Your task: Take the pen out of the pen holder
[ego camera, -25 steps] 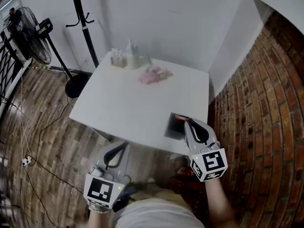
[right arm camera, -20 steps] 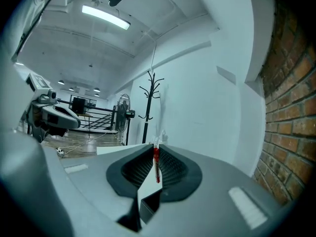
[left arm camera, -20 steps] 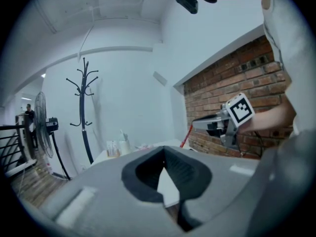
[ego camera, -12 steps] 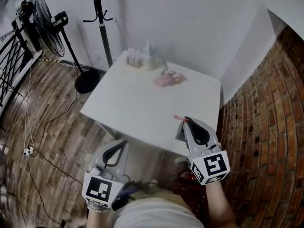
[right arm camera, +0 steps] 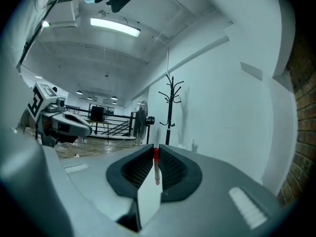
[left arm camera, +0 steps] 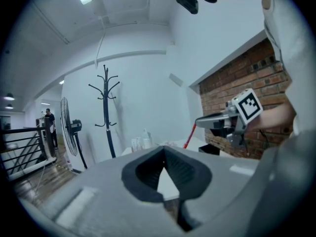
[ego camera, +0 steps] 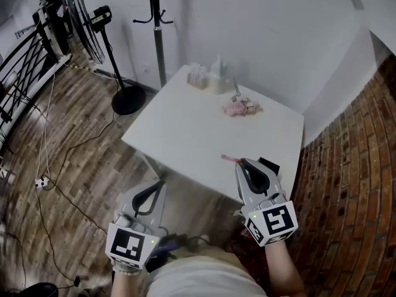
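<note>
The taking-out looks done to us. Our right gripper (ego camera: pixel 240 164) hangs over the near right corner of the table (ego camera: pixel 185 129) with the pen (ego camera: pixel 229 159) pinched between its jaws. The right gripper view shows the jaws closed narrow on the pen's pale barrel, red end foremost. The pen sticks out from the jaw tips toward the middle of the table, clear of the pen holder (ego camera: pixel 270 165). What we judge is left, at most, is to carry the pen away or set it down on the table.

The pen holder is a dark box at that same near right corner, mostly hidden behind the right gripper, and we cannot tell whether anything is in it. At the far edge of the table stands a small rack (ego camera: pixel 197 77) with upright things in it, too small to name.

Our left gripper (ego camera: pixel 159 186) hangs off the table's near edge, jaw tips together on nothing.
</note>
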### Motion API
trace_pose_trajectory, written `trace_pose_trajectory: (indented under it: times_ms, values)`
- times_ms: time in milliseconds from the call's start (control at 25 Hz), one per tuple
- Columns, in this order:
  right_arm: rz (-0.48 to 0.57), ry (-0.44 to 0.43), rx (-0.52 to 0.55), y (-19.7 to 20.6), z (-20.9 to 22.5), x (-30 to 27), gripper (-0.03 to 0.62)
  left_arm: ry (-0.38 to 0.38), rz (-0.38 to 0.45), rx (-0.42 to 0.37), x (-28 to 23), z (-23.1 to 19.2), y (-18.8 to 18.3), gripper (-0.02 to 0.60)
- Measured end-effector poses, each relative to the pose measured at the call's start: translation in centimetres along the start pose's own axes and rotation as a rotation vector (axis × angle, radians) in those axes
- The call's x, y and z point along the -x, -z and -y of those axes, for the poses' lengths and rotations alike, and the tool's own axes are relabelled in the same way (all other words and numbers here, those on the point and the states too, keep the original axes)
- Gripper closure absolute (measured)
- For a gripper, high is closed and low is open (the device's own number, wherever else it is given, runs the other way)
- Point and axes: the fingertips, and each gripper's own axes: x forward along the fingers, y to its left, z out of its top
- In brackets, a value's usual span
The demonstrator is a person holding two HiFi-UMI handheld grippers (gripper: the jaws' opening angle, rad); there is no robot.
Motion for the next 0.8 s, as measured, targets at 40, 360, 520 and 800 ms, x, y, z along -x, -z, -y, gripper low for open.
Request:
trace_pose_trajectory:
  times_ms: [40, 360, 520, 800]
  values:
    - [0.0, -0.01, -0.001, 0.0, -0.5, -0.3, 0.56, -0.007, 0.0, 0.002, 0.3, -0.4, 0.1, 0.586]
    - [-0.007, -0.074, 0.01, 0.0, -4.1, -1.8, 0.56, -0.048, 0.002, 0.011, 2.1, -2.8, 1.0, 0.586]
    - [-0.01, -0.092, 0.008, 0.1, -5.2, -2.2, 0.56, -0.059, 0.0, 0.02, 2.7, -3.6, 1.5, 0.586]
    - [-0.017, -0.121, 0.01, 0.3, -6.8, -3.0, 0.56, -0.069, 0.004, 0.027, 3.0, -4.7, 2.0, 0.584]
